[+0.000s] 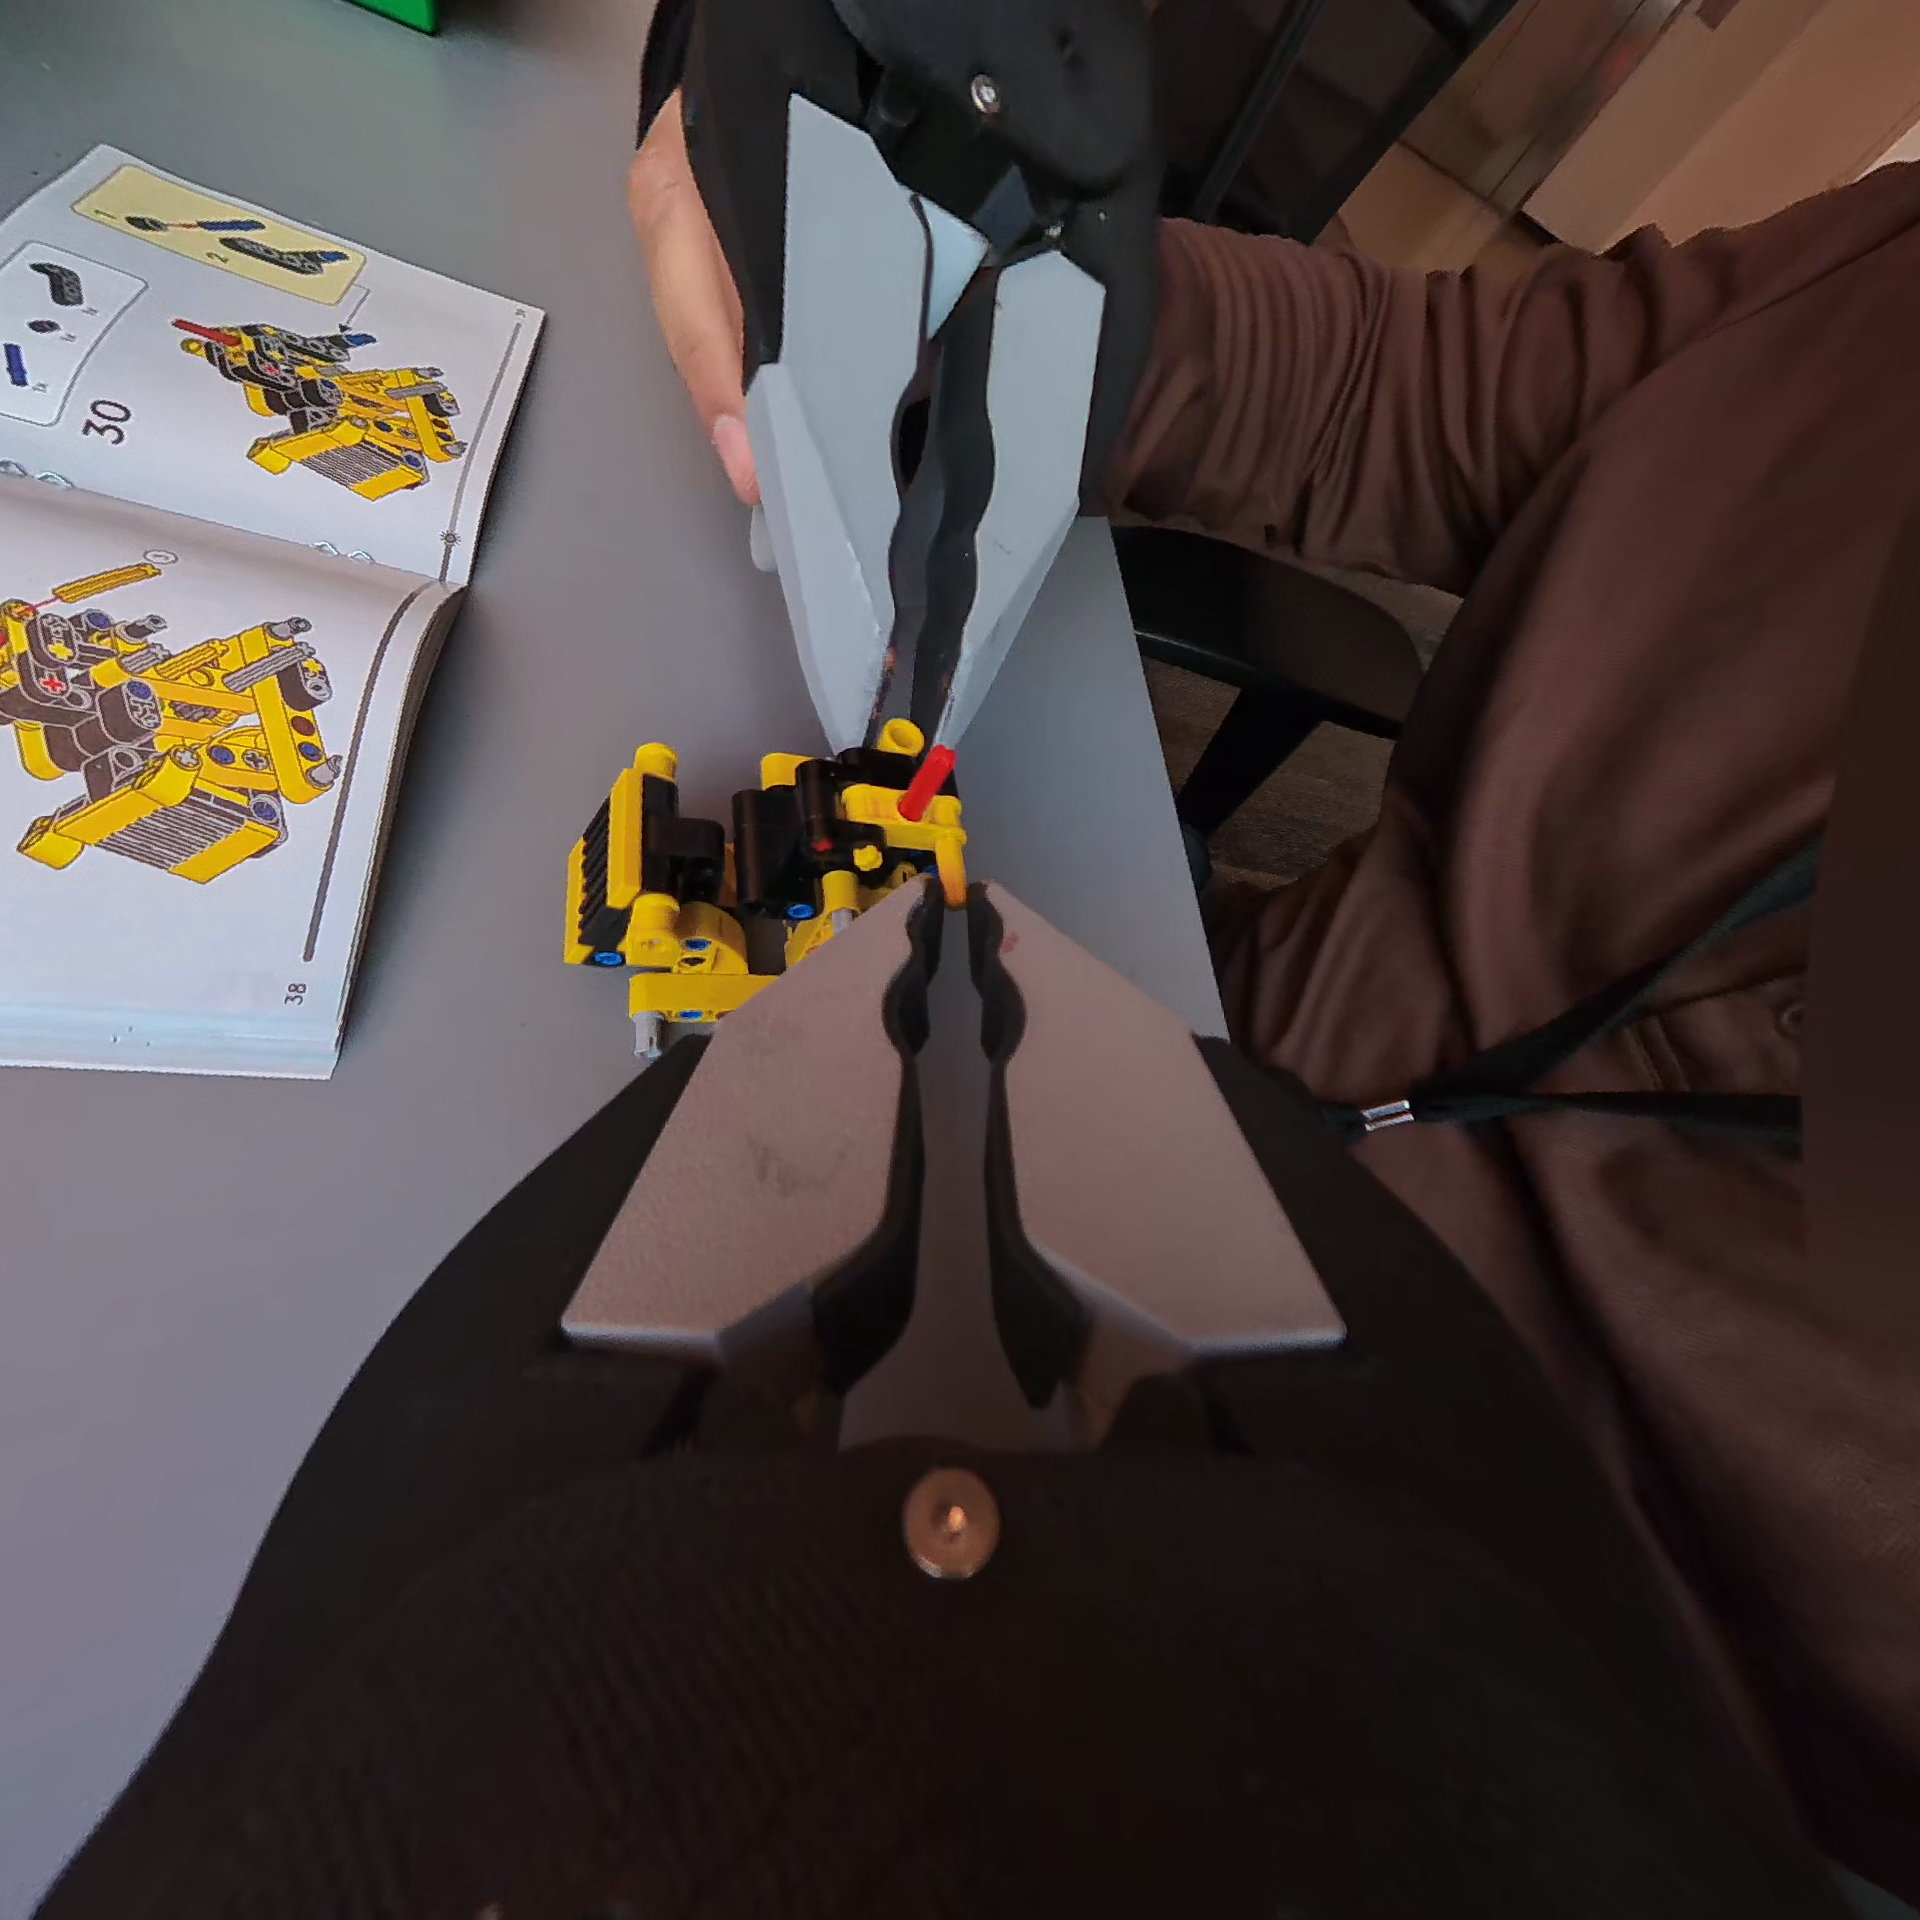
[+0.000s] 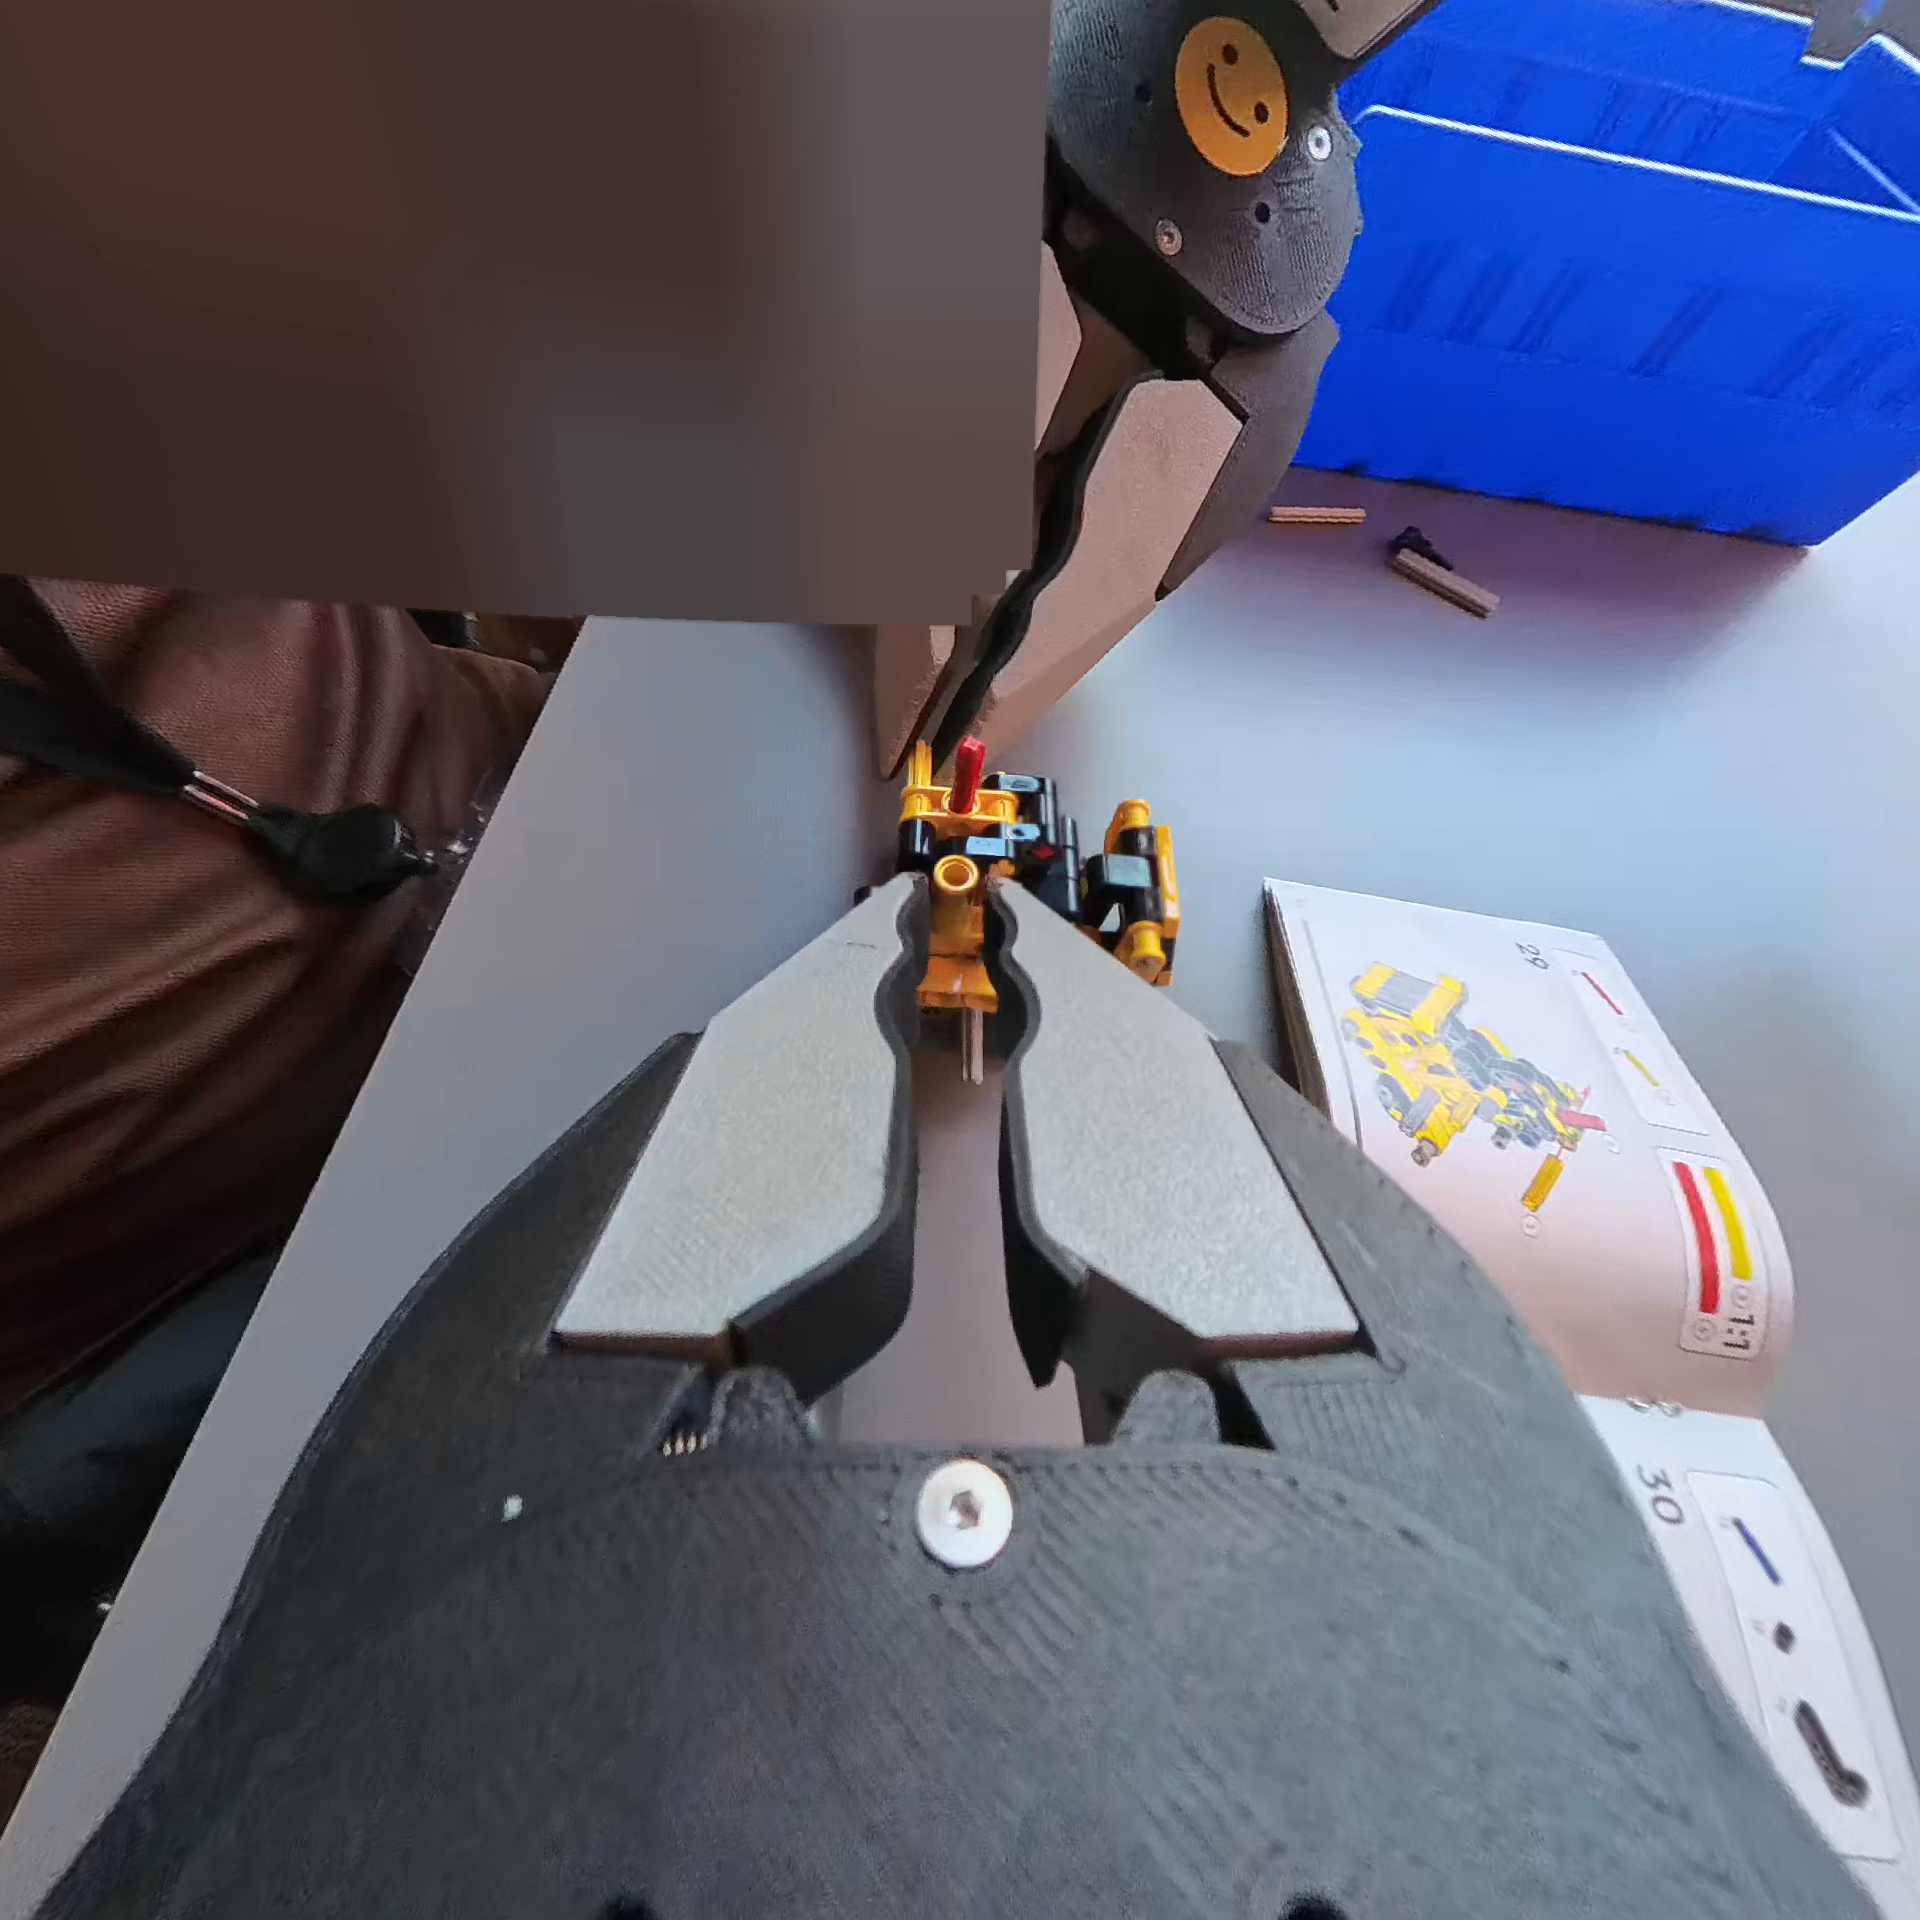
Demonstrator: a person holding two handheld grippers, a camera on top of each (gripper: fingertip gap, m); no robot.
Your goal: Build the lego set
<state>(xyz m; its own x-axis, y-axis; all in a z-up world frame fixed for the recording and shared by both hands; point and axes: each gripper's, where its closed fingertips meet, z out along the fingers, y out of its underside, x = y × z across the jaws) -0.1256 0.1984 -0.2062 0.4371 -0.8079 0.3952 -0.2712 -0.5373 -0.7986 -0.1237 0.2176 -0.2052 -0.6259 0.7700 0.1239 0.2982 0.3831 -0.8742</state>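
**A:** Two claws meet on the one model. Your left claw point(image 1: 948, 894) is nipped onto a thin yellow part at the near end of the yellow-and-black Lego vehicle point(image 1: 758, 873), and your right claw point(image 2: 961, 904) is clamped around a yellow connector piece point(image 2: 956, 935) at the opposite end. The model sits on the grey worktop point(image 1: 260, 1195), close to the edge nearest you.

**B:** So how should I handle this step?

**A:** My judgement is that you are seating that connector into the frame. Keep the left claw as a steady anchor and push with the right claw straight along the connector's own line, not at an angle. The red axle point(image 1: 925, 795) stands up just beside both sets of fingertips, so watch that you do not knock it. Because the vehicle is near the worktop edge, press inward, away from the drop.

**B:** And what is around me?

**A:** The open instruction booklet point(image 1: 239, 582) lies just beside the model, its pages showing the same yellow machine. In the right wrist view, a blue plastic bin point(image 2: 1621, 312) stands at the far side, with a few small loose pieces point(image 2: 1439, 582) near it. A green box corner point(image 1: 400, 10) shows at the top of the left wrist view. Beyond the edge you can see a dark chair point(image 1: 1278, 634).
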